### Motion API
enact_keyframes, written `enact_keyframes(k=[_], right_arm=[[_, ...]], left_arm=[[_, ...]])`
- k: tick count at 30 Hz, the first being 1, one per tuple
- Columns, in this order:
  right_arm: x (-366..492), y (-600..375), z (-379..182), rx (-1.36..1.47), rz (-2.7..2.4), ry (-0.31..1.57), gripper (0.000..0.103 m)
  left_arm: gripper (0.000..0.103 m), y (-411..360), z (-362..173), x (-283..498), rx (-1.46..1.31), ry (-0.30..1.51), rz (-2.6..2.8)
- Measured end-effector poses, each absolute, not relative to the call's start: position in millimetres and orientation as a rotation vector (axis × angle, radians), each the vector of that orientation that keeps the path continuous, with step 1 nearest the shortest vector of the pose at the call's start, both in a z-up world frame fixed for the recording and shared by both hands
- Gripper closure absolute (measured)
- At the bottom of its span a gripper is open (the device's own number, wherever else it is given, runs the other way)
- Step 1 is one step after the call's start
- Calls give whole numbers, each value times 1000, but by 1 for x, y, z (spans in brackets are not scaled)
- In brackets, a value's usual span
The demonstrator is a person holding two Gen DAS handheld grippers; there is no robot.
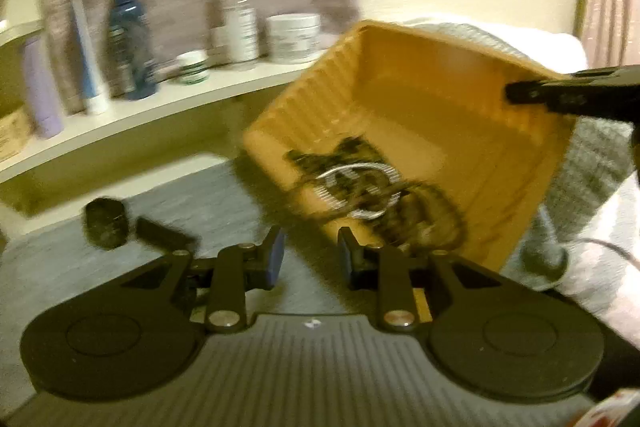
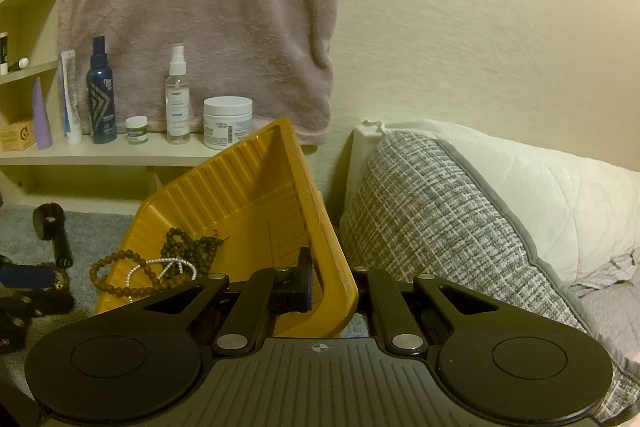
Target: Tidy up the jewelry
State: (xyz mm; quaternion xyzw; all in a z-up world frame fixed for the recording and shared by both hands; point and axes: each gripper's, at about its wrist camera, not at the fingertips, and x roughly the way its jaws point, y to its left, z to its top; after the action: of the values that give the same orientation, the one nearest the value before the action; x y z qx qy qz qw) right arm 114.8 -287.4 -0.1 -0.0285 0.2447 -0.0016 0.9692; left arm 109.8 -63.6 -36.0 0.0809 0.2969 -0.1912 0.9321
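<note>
A yellow ribbed plastic tray (image 2: 248,187) is tilted up on its side. My right gripper (image 2: 332,287) is shut on the tray's rim and holds it tipped; that gripper's finger shows in the left wrist view (image 1: 560,95) on the tray's edge (image 1: 460,67). Brown bead bracelets (image 2: 120,275), dark bead strands (image 2: 188,247) and a silvery bangle (image 2: 168,269) slide toward the tray's low corner. In the left wrist view the jewelry heap (image 1: 360,191) is blurred. My left gripper (image 1: 310,255) is open and empty just below the tray's low corner.
A shelf (image 2: 120,153) holds bottles, a tube and jars (image 2: 228,123). A pink towel (image 2: 208,7) hangs on the wall. A grey checked pillow (image 2: 432,219) lies right of the tray. A black handled object (image 2: 52,227) lies on grey carpet at the left.
</note>
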Motion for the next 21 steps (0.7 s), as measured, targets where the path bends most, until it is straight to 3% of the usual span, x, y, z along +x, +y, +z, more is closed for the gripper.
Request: enact_keyframes(k=[10,21], right_arm=[[115,-287,0,-62,-2,494,96],[115,-287,-2,-64,-2,495,96]], left_arm=[[77,-12,-59,112,191,659,-233],[77,-10,-66,125,309,661,-311]])
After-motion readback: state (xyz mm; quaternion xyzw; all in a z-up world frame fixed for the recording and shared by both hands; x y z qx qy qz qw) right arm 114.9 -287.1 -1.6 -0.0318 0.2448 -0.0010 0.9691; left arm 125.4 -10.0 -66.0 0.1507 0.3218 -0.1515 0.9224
